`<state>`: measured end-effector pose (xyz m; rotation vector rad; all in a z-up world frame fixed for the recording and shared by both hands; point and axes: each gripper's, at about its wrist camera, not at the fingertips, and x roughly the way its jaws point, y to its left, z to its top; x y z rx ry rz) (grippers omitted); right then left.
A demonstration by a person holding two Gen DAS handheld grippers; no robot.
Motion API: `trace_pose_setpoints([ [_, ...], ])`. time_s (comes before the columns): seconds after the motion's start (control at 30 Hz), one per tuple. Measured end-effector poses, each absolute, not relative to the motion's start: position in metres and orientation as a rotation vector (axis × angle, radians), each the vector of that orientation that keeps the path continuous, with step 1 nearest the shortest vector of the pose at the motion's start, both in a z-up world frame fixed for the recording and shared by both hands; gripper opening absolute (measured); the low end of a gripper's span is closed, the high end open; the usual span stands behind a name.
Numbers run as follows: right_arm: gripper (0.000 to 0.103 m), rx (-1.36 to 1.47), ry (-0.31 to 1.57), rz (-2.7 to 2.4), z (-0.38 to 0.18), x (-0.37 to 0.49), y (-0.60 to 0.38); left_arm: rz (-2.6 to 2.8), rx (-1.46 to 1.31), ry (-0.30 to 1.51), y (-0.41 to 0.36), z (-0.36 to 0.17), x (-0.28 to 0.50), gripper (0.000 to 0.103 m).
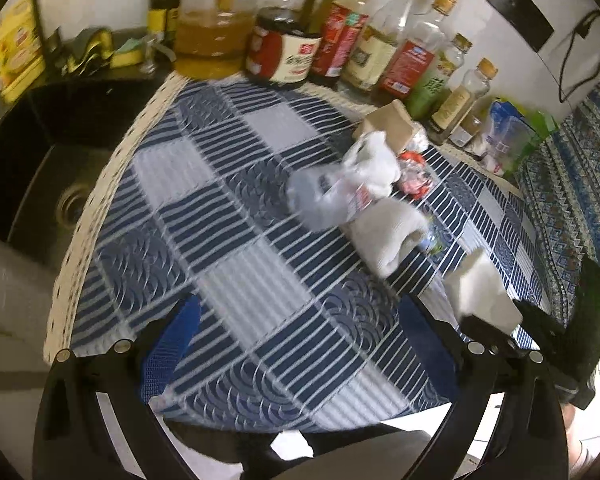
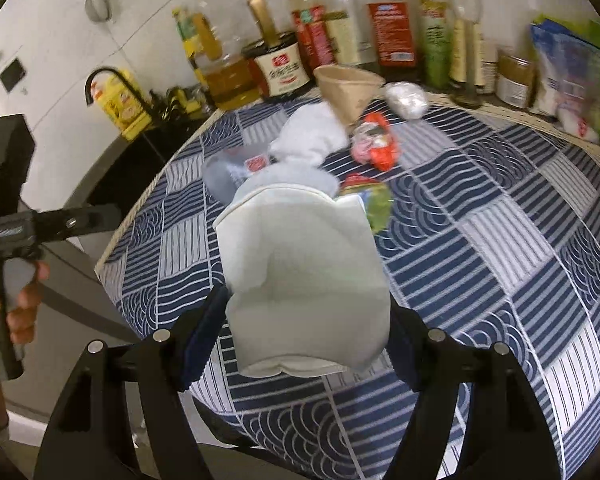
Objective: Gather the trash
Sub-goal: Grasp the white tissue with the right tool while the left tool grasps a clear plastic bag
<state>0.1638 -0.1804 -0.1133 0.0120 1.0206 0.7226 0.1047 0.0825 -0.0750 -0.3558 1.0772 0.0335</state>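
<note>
Right wrist: white paper cup clamped between right gripper pads — lifted

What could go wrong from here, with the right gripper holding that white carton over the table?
1. The right gripper pinches the white carton only at its lower end; the soft walls could buckle and it might slip.
2. The remaining trash pile lies close to the bottles; reaching in could knock one over.
3. The left gripper is open and empty, near the table edge.
</note>
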Motion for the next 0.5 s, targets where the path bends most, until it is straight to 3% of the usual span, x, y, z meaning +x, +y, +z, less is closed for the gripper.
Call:
trace_pose_setpoints([
  [0.5,0.072,0.092,1.009,0.608,-0.102,0.177,-0.236,0.028,-0.380,1.166,0.072,-0.089,0.201,0.096],
])
